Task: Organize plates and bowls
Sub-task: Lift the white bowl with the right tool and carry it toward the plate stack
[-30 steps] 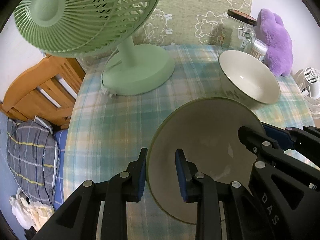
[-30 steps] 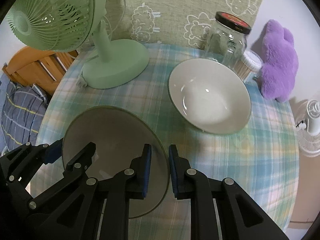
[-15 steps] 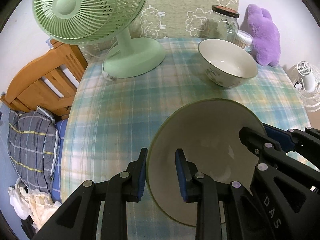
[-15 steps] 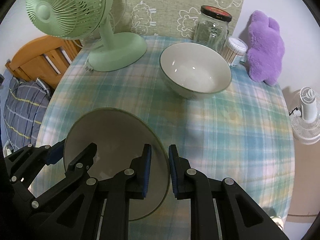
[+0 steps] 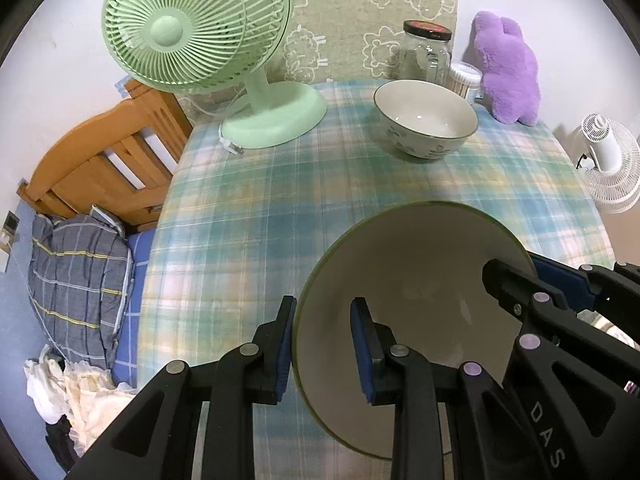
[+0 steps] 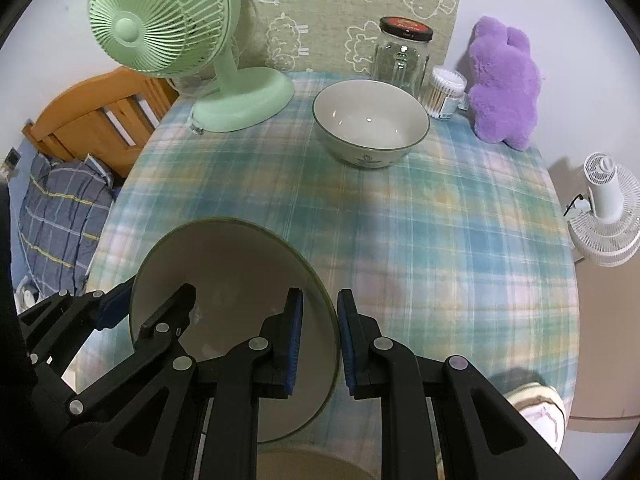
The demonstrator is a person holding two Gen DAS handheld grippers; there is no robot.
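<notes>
At the far left a green fan (image 5: pixel 196 28) stands on the checked surface (image 5: pixel 248 208), well apart from the work. Nearer the front, the left claw (image 5: pixel 322 344) straddles the left rim of the held bowl (image 5: pixel 408 280), one blue pad outside the wall and one inside; the outer pad seems to touch the rim, while a slight gap shows at the inner pad, so how firm the pinch is cannot be told. The bowl hangs tilted over the near part of the surface, its hollow turned toward the cameras. On its right rim the right claw (image 6: pixel 318 332) stands the same way, pads either side of the thin green edge, closed to about the wall's thickness. The bowl looks like glazed ceramic: stiff, fairly heavy for a rim hold, smooth enough to slide between pads, and liable to chip if knocked, so opposite rim points carried level seem the sound hold. Further right and back, a second bowl (image 6: pixel 370 122) with a leaf pattern sits upright on the surface, just before a glass jar (image 6: pixel 402 54) and near a purple plush toy (image 6: pixel 506 80); nesting into it would call for a gentle, centred descent.
</notes>
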